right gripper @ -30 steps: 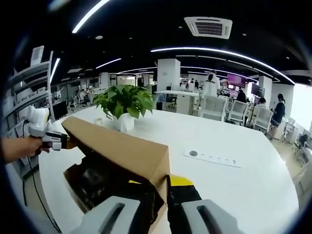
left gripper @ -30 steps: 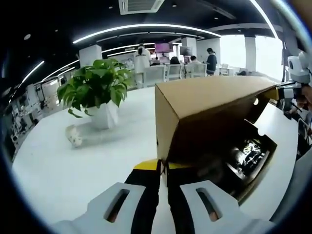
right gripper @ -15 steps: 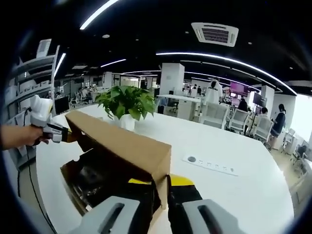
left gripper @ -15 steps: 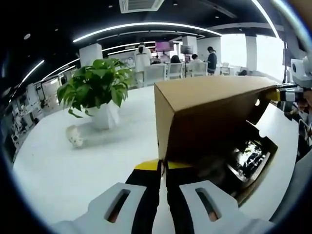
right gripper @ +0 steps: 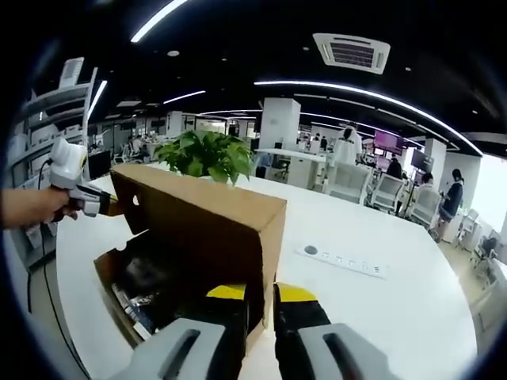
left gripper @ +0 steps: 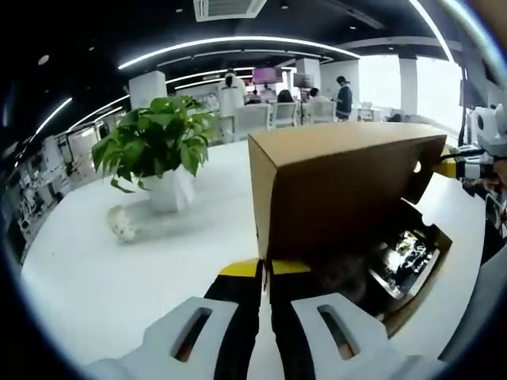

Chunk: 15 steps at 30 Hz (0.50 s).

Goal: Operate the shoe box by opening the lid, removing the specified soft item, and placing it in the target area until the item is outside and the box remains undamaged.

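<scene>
The white bench (left gripper: 119,269) carried everything, and the shoe box (right gripper: 127,305) sat on it as the landmark for the rest. Its brown cardboard lid (left gripper: 341,190) stood raised and tilted over the open base, hinged along the far side, so the dark interior showed beneath it. Inside the box, under the lid, lay dark contents (left gripper: 400,253) with glossy patches; whether these were the soft item could not be told. In the left gripper view, the left hand-held gripper (left gripper: 264,273) was clenched on the lid's near corner, its yellow-tipped jaws pinched together against the cardboard edge. In the right gripper view, the right hand-held gripper (right gripper: 252,294) gripped the opposite corner of the lid in the same way, jaws closed on the lower edge of the cardboard. Each hand-held gripper also showed at the far end of the lid in the other view, held by a person's hand (right gripper: 32,207). Beyond the box, a leafy green plant (left gripper: 154,142) stood in a white pot (left gripper: 170,188) on the bench, with a small pale object (left gripper: 120,223) lying just beside the pot. To the right of the box in the right gripper view, a white power strip (right gripper: 344,260) lay flat on the bench, well apart from the box.
</scene>
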Motion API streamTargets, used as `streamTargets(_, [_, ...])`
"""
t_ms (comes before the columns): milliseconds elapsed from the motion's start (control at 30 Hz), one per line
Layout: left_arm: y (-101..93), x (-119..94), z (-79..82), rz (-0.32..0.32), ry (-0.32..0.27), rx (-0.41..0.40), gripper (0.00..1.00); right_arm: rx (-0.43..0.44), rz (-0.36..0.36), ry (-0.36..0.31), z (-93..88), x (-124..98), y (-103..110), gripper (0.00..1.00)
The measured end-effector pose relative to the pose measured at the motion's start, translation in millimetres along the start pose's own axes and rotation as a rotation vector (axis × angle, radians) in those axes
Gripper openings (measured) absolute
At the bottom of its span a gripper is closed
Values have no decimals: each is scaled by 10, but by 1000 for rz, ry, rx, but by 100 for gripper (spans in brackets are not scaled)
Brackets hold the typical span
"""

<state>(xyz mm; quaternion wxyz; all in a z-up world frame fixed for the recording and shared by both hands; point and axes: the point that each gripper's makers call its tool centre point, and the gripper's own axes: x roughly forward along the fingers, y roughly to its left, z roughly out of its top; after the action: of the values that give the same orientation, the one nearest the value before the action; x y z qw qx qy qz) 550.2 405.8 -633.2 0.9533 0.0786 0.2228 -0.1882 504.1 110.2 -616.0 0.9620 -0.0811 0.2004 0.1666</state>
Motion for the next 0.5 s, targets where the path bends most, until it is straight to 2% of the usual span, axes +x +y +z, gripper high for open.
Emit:
streamTargets(300, [1, 12, 31, -1, -1, -9, 2, -4, -2, 31, -155, 25, 5, 7])
streamTargets(500, [8, 26, 61, 0, -4, -13, 2, -2, -3, 67, -322, 82, -15, 7])
